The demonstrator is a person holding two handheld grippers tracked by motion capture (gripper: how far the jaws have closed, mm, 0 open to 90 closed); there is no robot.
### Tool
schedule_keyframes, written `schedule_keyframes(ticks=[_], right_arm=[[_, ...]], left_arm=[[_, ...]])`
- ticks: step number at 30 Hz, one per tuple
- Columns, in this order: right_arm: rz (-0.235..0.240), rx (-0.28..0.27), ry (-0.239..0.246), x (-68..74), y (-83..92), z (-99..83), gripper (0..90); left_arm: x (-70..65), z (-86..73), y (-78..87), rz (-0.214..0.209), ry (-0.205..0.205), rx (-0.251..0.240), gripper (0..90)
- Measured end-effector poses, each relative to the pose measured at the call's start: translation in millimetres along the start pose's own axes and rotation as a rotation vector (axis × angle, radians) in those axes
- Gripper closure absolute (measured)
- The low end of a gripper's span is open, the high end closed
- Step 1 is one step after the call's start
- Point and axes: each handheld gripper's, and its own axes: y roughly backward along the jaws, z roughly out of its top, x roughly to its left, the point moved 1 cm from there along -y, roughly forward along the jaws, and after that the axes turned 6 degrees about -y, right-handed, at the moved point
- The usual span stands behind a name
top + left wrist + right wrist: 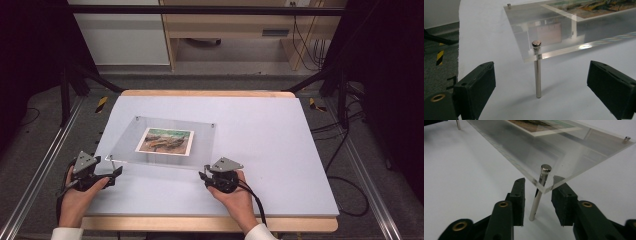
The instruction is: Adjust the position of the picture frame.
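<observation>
A clear acrylic panel (200, 150) with a landscape photo (165, 141) in it stands on thin metal legs over the pale mat (270, 150). My left gripper (118, 172) is at the panel's near left corner. In the left gripper view its jaws (541, 66) stand wide open, and the corner leg (538, 77) rises a little ahead of them, untouched. My right gripper (204, 175) is at the near right corner. Its jaws (539, 183) straddle that corner's leg (535, 202) under the panel edge, with a narrow gap on each side of the leg.
The mat covers a wooden table (210, 223) with bare mat to the right of the panel. Metal rails (35, 175) run along both sides. Cables (345, 150) lie on the floor at the right, and a cabinet (225, 30) stands beyond the far edge.
</observation>
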Motion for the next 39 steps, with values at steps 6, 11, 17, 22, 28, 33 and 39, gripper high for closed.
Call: schedule_keyframes(ticks=[6, 11, 17, 22, 28, 33, 39], right_arm=[[0.025, -0.009, -0.052, -4.5, -5.1, 1.9, 80.5], [0.07, -0.039, -0.11, -7.3, -2.2, 4.4, 84.9], [0.114, -0.063, -0.171, -11.6, 1.0, 10.2, 84.9], [0.141, -0.066, -0.216, -14.3, 3.1, 15.3, 84.9], [0.145, -0.062, -0.225, -15.9, 3.2, 16.5, 84.8], [0.143, -0.068, -0.225, -15.9, 4.0, 17.6, 84.8], [0.09, -0.092, -0.187, -10.9, 1.6, 17.9, 82.7]], left_arm=[[1.1, -0.8, -0.7, -0.008, 0.024, -0.005, 10.6], [0.8, -1.4, -3.2, -0.019, 0.029, 0.005, 16.6], [3.7, -0.6, -4.5, -0.016, 0.053, -0.022, 30.5], [7.2, 2.7, -4.0, -0.019, 0.103, -0.087, 50.7], [10.2, 6.6, -9.7, -0.023, 0.141, -0.147, 68.3], [10.5, 9.6, -15.8, -0.04, 0.167, -0.175, 80.4], [10.5, 10.4, -14.4, -0.045, 0.191, -0.17, 83.8]])
